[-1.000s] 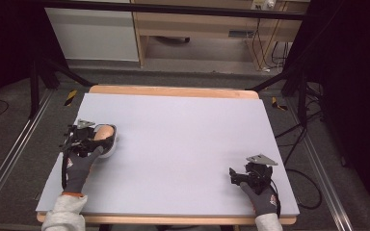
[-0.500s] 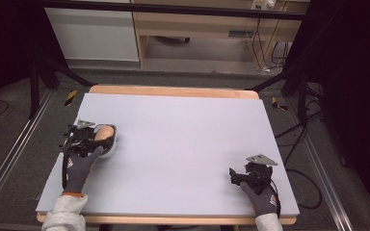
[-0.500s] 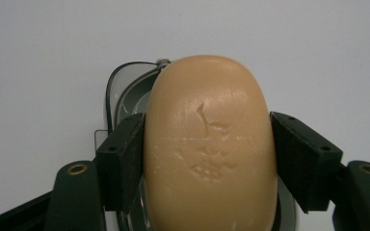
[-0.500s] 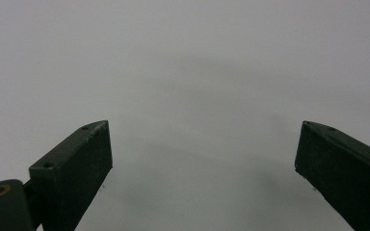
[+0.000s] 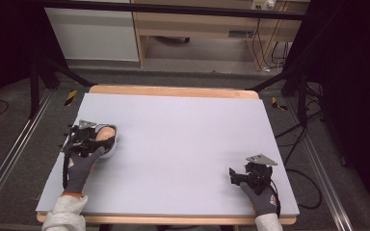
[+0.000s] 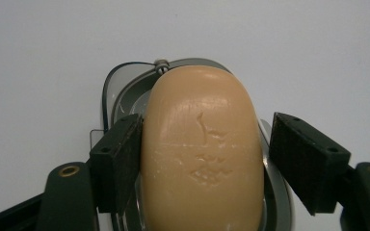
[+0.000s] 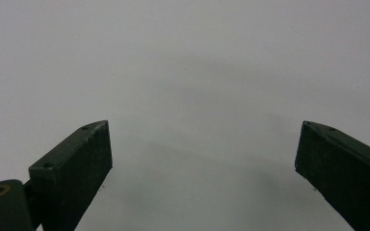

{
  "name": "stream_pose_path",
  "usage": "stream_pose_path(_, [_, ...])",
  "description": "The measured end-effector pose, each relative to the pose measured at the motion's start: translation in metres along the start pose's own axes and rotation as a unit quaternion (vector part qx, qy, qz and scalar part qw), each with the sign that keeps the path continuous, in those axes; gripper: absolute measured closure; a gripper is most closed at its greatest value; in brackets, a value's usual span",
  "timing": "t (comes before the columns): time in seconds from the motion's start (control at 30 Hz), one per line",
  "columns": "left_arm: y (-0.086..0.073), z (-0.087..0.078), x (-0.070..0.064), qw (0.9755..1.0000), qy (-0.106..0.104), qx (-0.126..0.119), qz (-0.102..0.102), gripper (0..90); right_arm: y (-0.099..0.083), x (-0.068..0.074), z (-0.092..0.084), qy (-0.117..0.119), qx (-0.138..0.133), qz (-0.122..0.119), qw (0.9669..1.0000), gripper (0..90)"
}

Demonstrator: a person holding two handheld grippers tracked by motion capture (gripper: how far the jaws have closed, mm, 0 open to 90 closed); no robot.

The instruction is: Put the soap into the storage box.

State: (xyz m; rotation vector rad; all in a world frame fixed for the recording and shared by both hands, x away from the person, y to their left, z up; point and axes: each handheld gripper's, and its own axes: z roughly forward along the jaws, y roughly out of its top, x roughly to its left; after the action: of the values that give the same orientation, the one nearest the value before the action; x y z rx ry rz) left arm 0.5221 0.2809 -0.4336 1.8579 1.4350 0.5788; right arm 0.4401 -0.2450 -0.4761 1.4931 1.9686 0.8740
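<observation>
Soap bar between our left jaws, right gripper idle.

Our left gripper straddles the tan soap bar: one jaw touches its side, the other stands just clear, so it is open, not clamped. The bar lies in a grey soap dish at the table's left side, its long axis running away from us along the jaws. To grip well, we should close evenly across the short width. Our right gripper gapes wide over bare tabletop.

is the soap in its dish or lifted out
In the dish: the soap bar lies in the grey soap dish, whose rim shows around it. The left gripper jaws flank it.
</observation>
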Motion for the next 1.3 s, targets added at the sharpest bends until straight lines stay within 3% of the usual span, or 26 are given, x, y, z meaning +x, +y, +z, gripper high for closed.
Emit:
stream_pose_path(0.67, [0.005,-0.006,-0.015,0.9997,-0.006,-0.011,0.020,25.4,0.000,0.000,-0.001,0.000,-0.001,0.001,1.0000,6.2])
stream_pose_path(1.13, [0.006,-0.009,-0.018,0.9995,-0.009,-0.014,0.027,25.5,0.000,0.000,-0.001,0.000,-0.001,0.003,1.0000,6.2])
stream_pose_path(1.3, [0.008,-0.015,-0.026,0.9988,-0.028,-0.027,0.028,25.9,0.001,0.000,-0.002,-0.002,-0.003,0.003,1.0000,6.2])
